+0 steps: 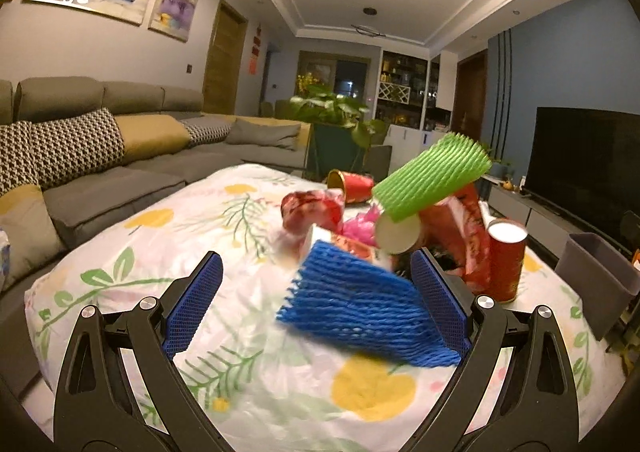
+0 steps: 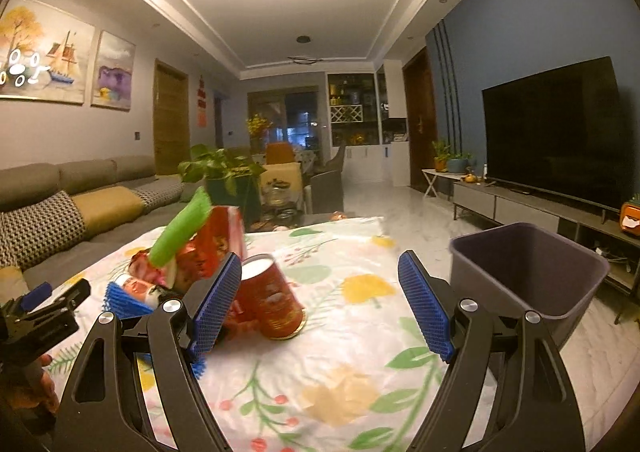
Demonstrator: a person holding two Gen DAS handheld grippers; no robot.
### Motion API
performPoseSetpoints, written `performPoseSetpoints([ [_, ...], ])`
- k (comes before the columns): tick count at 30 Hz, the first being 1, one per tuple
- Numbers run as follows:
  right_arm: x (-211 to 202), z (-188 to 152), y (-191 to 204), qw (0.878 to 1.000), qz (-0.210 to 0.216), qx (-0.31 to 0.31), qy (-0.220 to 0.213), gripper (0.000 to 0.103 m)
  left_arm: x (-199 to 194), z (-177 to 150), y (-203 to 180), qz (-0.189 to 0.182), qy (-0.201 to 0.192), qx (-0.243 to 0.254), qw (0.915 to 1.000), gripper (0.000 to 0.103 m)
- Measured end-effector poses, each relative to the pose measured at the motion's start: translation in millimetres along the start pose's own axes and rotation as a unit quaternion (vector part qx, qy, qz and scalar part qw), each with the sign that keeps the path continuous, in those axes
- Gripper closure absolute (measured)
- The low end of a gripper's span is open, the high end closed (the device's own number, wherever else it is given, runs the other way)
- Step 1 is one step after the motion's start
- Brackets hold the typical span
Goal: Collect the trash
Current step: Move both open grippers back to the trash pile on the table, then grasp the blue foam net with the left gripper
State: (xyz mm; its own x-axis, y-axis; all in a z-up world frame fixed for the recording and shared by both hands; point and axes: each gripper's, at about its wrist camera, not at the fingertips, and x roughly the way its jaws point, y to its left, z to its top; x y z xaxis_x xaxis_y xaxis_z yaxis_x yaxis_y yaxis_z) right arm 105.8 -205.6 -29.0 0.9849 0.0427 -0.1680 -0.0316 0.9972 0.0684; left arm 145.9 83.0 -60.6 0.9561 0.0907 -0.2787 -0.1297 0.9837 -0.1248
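Left gripper (image 1: pixel 316 300) fingers wide apart around blue net (image 1: pixel 360 316), ready to grab. Right gripper (image 2: pixel 320 308) wide apart, empty, near red cup (image 2: pixel 270 298). Trash piled mid-table. Bin (image 2: pixel 528 276) right, waiting.

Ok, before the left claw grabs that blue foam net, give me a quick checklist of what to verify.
1. Left claw open: ok, its fingers stand wide apart.
2. Blue net between the fingers: ok, it lies by the right-hand pad; touching it or not, cannot tell.
3. Net free of the pile: not ok, a red-and-white wrapper rests on its far edge.
4. Green net stable: not ok, it is perched tilted on top of the pile.
5. Bin ready: ok, open at the table's right edge.
6. Right claw out of the way: ok, open near the red cup.
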Motion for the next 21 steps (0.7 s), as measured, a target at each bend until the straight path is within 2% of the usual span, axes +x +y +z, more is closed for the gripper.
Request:
performPoseSetpoints([
  [8, 15, -11, 22, 1.000, 0.021, -0.006, 0.010, 0.024, 27, -10, 6, -0.031, 0.023, 0.013, 0.9992, 0.011],
  [15, 29, -16, 42, 0.999, 0.042, -0.019, 0.018, 0.024, 62, -11, 18, -0.078, 0.079, 0.005, 0.9938, 0.025],
  [18, 34, -18, 50, 0.998, 0.051, -0.022, 0.020, 0.024, 71, -14, 17, -0.087, 0.099, 0.015, 0.9911, 0.041],
  [20, 36, -18, 55, 0.998, 0.055, -0.025, 0.021, 0.024, 75, -18, 16, -0.096, 0.113, 0.022, 0.9888, 0.061],
  [21, 38, -18, 58, 0.998, 0.057, -0.027, 0.022, 0.024, 75, -20, 17, -0.100, 0.116, 0.022, 0.9879, 0.065],
])
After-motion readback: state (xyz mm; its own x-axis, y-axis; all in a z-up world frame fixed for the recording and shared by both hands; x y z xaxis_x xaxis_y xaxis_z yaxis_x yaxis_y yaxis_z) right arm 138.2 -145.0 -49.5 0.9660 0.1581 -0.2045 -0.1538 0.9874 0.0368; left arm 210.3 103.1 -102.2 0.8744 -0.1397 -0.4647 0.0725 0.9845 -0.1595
